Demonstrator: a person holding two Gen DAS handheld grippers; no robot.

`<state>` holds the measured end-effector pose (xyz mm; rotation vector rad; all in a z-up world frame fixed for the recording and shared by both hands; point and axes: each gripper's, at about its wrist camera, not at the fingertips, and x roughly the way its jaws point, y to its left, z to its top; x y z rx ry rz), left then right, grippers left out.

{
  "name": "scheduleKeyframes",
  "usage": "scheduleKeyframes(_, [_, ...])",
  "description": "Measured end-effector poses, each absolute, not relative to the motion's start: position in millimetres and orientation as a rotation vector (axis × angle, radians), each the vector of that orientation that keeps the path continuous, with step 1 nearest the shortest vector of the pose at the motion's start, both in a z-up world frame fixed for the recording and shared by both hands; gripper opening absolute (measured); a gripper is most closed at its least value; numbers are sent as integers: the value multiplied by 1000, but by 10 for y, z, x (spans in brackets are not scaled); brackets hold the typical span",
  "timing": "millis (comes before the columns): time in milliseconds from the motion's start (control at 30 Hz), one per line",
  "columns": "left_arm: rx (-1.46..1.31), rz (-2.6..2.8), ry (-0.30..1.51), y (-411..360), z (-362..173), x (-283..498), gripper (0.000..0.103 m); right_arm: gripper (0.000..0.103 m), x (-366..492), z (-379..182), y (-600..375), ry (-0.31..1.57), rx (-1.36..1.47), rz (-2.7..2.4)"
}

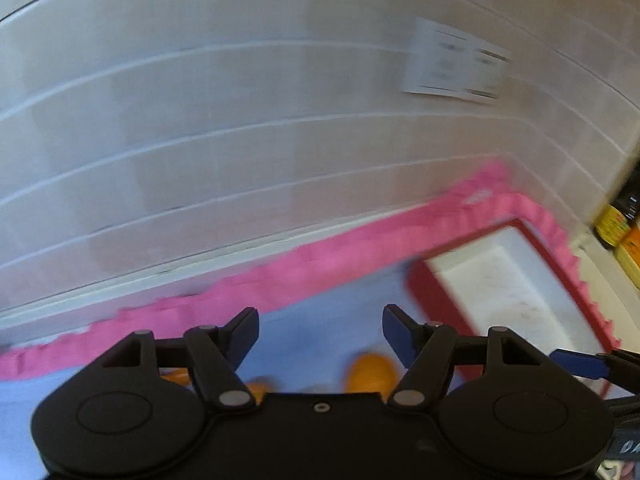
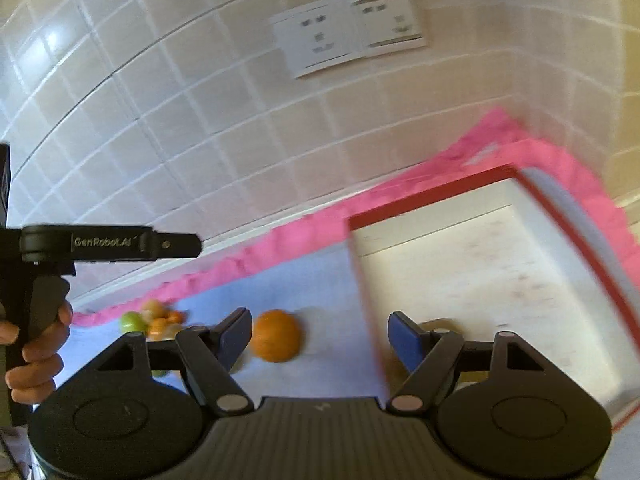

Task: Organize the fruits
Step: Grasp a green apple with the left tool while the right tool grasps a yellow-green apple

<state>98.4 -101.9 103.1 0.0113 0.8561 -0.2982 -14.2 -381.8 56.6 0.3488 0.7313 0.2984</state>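
Barely started — orange (image 2: 276,335) and small fruit pile (image 2: 154,320) are sitting outside the tray (image 2: 432,200); left gripper (image 1: 320,330) and right gripper (image 2: 320,334) are hanging released, empty.

This looks like a home kitchen: a wall of small white tiles (image 2: 168,120) with a double wall socket (image 2: 352,32) rises at the far side of a counter spread with a pink-frilled blue cloth (image 2: 316,276), with packaged goods (image 1: 620,232) at far right.
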Motion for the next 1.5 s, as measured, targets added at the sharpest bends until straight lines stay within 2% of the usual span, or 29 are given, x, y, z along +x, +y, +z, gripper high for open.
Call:
scheduleKeyframes(167, [6,-197,876,-331,935,1005,81,76,3,470,-3511,783,430,369])
scheduleKeyframes(500, [-29,-73,952,615,426,1178,81,61,403,-199,-2841,987,703,413])
scheduleKeyframes(600, [-47,-67,978,716,263,1235,81,57,451,-333,-2757,1010,727,377])
scheduleKeyframes(1167, [-81,-137,1039,740,-237,1387,80,57,663,-594,-2663,1023,749,318])
scheduleKeyframes(1200, [-82,-136,1035,738,-235,1383,79,56,662,-587,-2647,1021,741,318])
scheduleKeyframes(1233, [-86,-138,1032,736,-234,1391,72,53,664,-581,-2628,1019,730,317])
scheduleKeyframes(1267, [-91,-140,1031,733,-232,1393,60,51,664,-578,-2607,1020,721,324])
scheduleKeyframes(1500, [-135,-125,1009,741,-193,1353,57,49,623,-515,-2511,997,652,316])
